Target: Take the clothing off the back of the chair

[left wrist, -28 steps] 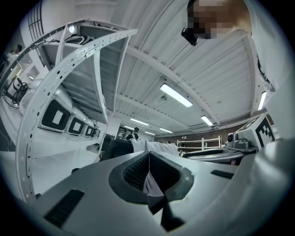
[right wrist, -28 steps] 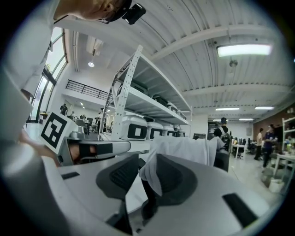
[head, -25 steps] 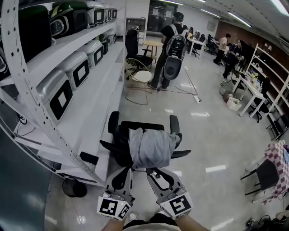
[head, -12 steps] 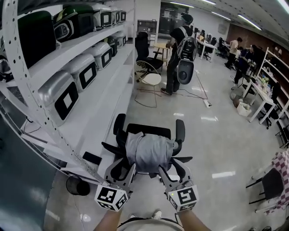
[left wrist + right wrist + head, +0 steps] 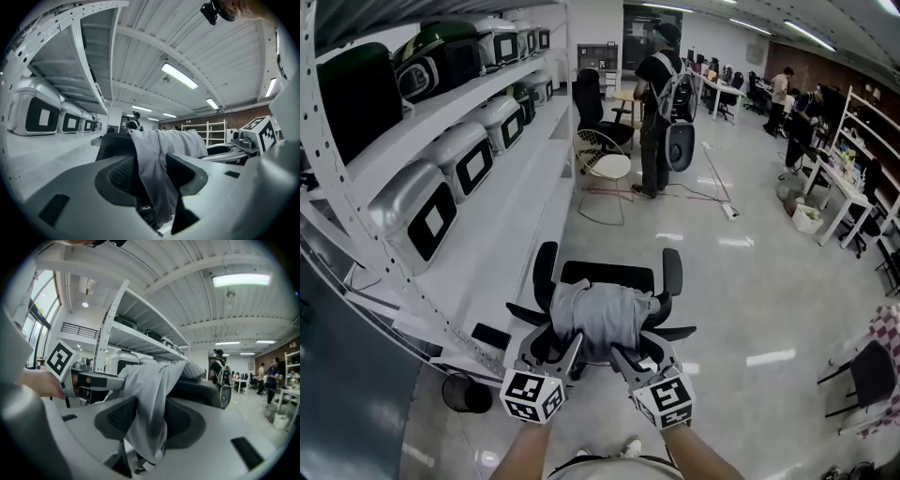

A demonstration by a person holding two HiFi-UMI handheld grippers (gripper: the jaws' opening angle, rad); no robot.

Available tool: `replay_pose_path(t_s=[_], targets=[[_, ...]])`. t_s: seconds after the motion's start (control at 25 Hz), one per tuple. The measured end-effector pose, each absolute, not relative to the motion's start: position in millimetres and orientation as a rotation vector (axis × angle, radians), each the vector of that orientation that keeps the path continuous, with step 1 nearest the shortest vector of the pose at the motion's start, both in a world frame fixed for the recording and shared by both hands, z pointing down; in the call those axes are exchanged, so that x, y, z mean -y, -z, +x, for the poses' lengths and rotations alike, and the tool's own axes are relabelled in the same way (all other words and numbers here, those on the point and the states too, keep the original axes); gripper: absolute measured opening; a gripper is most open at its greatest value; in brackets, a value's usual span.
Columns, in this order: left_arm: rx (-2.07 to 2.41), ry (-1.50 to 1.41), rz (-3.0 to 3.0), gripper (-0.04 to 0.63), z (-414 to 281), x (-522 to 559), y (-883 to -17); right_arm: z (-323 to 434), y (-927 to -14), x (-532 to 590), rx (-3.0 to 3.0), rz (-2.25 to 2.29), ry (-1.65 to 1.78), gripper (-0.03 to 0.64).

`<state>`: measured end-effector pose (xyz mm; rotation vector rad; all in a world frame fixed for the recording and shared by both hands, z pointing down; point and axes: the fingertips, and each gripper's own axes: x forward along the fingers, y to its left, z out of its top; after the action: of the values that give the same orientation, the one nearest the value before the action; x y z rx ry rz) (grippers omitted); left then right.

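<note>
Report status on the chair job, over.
Left tool, right tool: jaws opening, garment between each, not pinched. Garment draped over chair back. Shelf close left.

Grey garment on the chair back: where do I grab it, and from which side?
Take the loose lower folds of the grey garment, coming level from behind the chair. It drapes over the top and hangs free on this side, already between the opening jaws of the left tongs and right tongs.
</note>
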<state>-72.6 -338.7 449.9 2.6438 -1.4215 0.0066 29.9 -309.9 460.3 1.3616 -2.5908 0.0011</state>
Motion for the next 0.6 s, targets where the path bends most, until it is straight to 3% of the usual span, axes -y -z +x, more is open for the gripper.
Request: replay_pose_path(t_s=[0.12,0.2,0.32,0.6], targets=[[1.388,0.034,2.684,0.083,-68.0,334.2,-443.7,28.1,-452.4,309.4,2.614,1.363,0.030,0.119],[1.392,0.069,2.699,0.046,-68.7,330.8,-438.0,28.0,-445.5,307.4,2.631,1.369,0.057,0.082],[1.394,0.116,2.719,0.031,-69.9,324.2,-427.4,26.4,-435.4,302.1,2.648,1.367,0.093,0.049],[1.366,0.227,2.765,0.028,-67.4,307.1,-392.6,21.5,-402.9,289.7,2.698,1.400,0.183,0.043]])
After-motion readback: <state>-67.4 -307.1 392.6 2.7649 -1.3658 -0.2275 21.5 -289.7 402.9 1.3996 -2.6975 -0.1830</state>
